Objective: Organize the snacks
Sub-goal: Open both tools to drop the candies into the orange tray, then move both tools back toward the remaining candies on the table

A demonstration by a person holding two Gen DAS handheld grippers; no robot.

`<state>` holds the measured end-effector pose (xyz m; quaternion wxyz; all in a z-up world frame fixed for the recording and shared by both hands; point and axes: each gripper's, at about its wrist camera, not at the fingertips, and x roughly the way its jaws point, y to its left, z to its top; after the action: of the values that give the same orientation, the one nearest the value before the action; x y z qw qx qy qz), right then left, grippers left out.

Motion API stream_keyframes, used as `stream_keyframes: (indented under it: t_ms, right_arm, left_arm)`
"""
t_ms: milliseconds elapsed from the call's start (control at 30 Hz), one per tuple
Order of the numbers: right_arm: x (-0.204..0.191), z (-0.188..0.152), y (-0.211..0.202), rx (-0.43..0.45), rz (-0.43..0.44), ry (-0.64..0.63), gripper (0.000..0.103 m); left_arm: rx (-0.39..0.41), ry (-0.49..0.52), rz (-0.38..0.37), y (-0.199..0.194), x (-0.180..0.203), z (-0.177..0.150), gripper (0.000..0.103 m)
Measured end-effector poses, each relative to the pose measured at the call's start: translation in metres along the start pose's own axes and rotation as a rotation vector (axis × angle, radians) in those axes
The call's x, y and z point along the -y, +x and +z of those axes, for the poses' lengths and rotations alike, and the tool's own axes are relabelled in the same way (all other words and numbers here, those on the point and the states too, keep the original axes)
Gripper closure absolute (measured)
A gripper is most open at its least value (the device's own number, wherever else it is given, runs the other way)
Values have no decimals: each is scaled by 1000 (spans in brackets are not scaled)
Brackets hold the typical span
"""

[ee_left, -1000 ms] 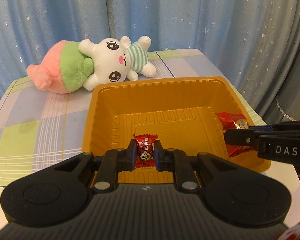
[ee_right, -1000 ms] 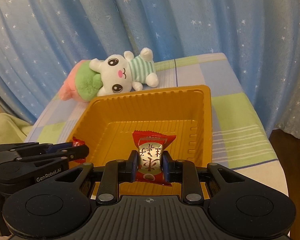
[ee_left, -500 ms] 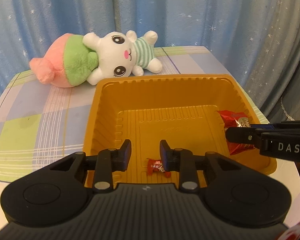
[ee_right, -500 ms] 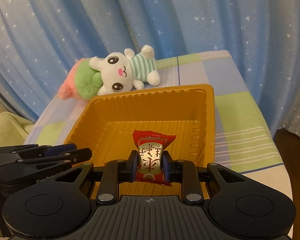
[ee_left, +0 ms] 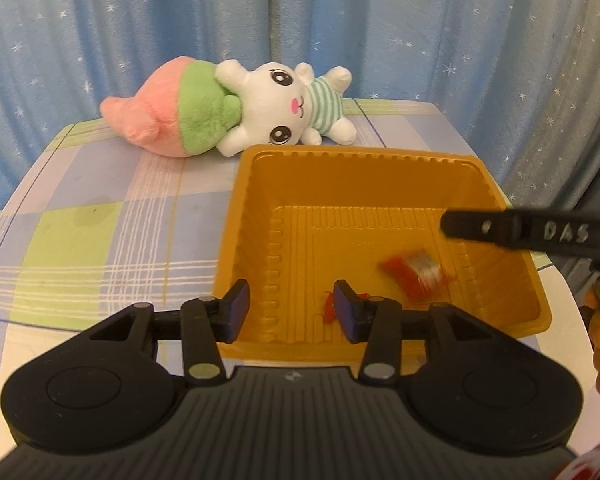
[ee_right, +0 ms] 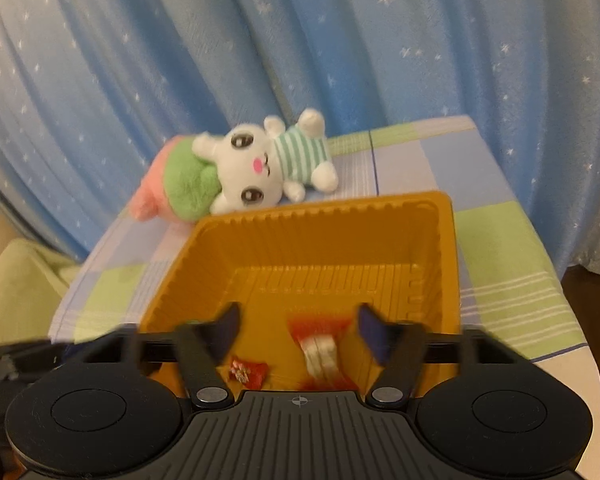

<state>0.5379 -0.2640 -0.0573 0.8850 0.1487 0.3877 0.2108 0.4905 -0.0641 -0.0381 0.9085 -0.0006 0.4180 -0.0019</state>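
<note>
An orange plastic tray sits on the checked tablecloth. My left gripper is open and empty over the tray's near edge. A small red candy lies on the tray floor, partly hidden by my right finger pad; it also shows in the right wrist view. My right gripper is open over the tray. A larger red and silver snack packet is blurred below its jaws, inside the tray. One right gripper finger reaches in from the right.
A plush bunny with a pink and green body lies on the table behind the tray. A blue starred curtain hangs behind. The table edge drops off at right.
My left gripper opened and dropped the small candy into the tray, then widened further. My right gripper opened and let go of the larger packet, which fell into the tray.
</note>
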Motion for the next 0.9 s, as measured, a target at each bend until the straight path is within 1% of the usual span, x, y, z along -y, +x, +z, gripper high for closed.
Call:
stream_keyframes:
  t_ms: [200, 267, 567, 700, 733, 900]
  right_arm:
    - [-1, -7, -14, -8, 20, -6, 34]
    - [-1, -13, -20, -10, 20, -14, 34]
    - [-5, -43, -63, 16, 10, 1, 32]
    - [-10, -60, -84, 27, -9, 16, 31]
    - [-12, -65, -89, 29, -15, 20, 31]
    - [-23, -94, -115, 36, -58, 46, 31]
  left_arm:
    - [12, -42, -6, -23, -11, -10, 53]
    - [13, -43, -2, -32, -13, -15, 49]
    - [19, -89, -13, -78, -35, -44, 48]
    - [31, -82, -2, -102, -45, -64, 45]
    - [32, -86, -4, -107, -48, -69, 44]
    - [16, -90, -25, -131, -63, -96, 43]
